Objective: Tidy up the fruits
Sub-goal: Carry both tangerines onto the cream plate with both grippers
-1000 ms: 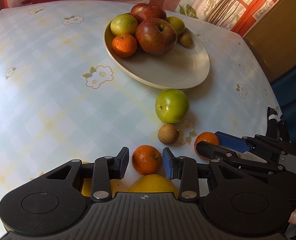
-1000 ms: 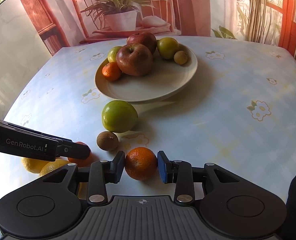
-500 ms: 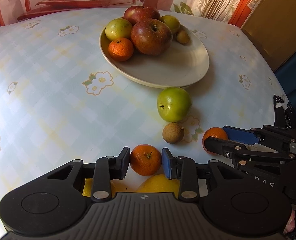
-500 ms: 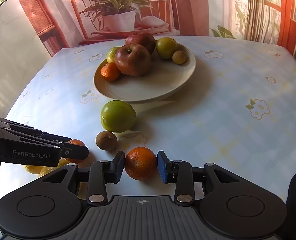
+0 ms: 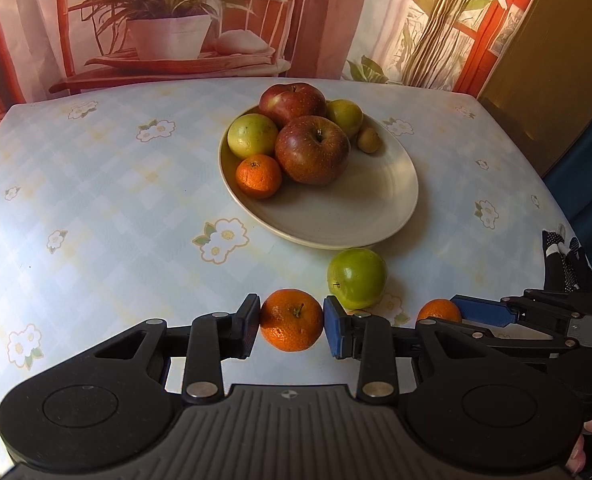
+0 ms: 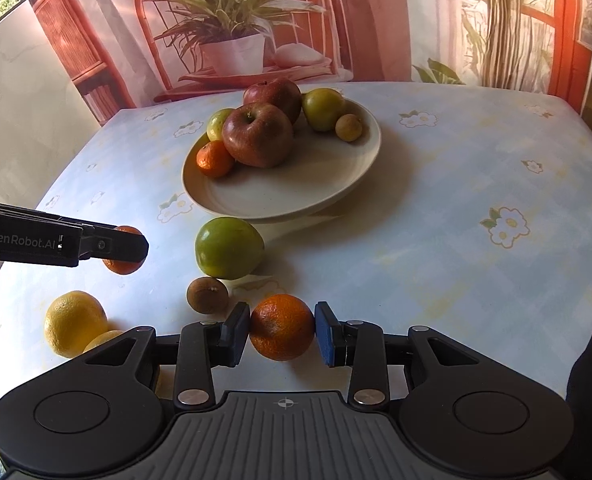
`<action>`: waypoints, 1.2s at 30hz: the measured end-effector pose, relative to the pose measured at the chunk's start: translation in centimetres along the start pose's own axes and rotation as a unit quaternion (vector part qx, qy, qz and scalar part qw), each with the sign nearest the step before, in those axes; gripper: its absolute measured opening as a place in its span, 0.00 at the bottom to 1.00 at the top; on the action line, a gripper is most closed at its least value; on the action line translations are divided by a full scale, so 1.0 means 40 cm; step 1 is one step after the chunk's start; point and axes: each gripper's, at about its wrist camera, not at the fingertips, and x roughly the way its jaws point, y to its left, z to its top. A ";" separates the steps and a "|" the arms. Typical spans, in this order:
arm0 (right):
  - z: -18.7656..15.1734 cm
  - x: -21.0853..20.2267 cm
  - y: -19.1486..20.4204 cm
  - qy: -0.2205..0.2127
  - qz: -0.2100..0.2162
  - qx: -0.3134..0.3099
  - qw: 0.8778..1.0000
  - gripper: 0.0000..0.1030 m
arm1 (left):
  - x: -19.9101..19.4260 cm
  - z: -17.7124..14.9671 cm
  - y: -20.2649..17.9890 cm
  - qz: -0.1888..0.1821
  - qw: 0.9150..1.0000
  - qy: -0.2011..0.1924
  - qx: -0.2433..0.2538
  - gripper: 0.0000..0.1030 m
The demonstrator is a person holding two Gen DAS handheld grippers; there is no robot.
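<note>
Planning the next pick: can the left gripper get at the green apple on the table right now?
Probably not yet. The left gripper is shut on a mandarin, so it must drop that first. Otherwise the way looks free: the green apple sits just ahead, slightly right, near the plate, nothing between.

Left tongs (image 5: 291,322) closed on a mandarin (image 5: 291,319), pads touching both its sides; green apple (image 5: 356,278) just beyond on the counter (image 5: 95,200), near the rim of the cream plate (image 5: 356,216); plate held two red apples, two yellow-green fruits, one mandarin, one small brown fruit; right tongs (image 5: 442,316) at lower right held a second mandarin (image 5: 438,310).
</note>
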 end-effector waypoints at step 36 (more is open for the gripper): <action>0.341 0.134 -0.094 -0.063 -0.051 -0.116 0.990 0.32 | 0.128 0.232 0.054 0.034 0.997 -0.054 -0.043 0.35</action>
